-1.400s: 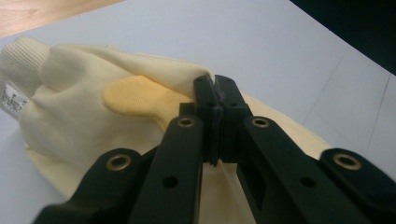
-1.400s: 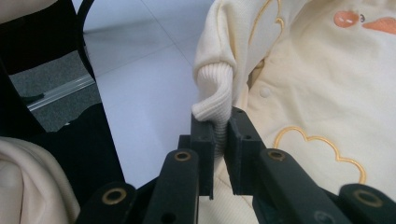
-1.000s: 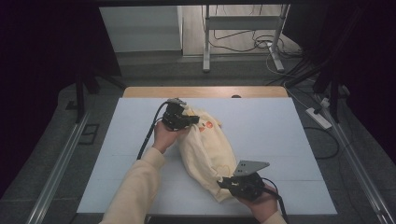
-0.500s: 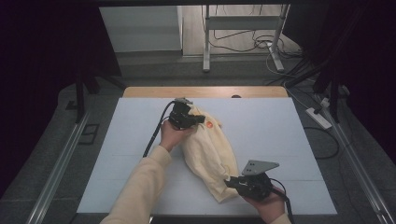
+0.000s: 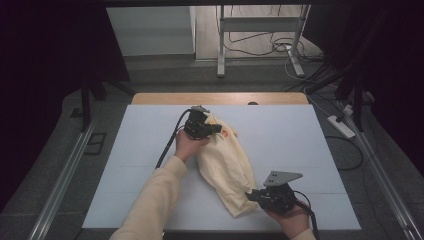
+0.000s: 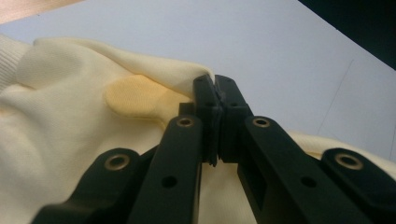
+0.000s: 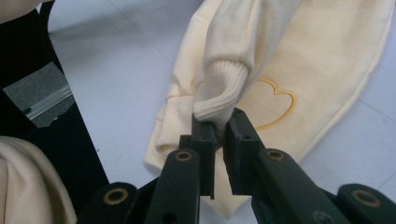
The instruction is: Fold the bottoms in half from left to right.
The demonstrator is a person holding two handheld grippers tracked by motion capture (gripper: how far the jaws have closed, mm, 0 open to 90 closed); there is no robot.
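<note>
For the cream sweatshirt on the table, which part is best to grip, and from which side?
Judging by its pose, grip the cream sweatshirt at its edges: the ribbed cuff, which the right gripper pinches from the near side, and the far fabric edge in the left gripper. Both are thin folds jaws can close on.

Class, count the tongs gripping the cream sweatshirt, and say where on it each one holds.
2. The left tongs pinch the sweatshirt's far end, by the orange mark; the right tongs clamp a ribbed cuff at its near end. Both are shut on fabric.
</note>
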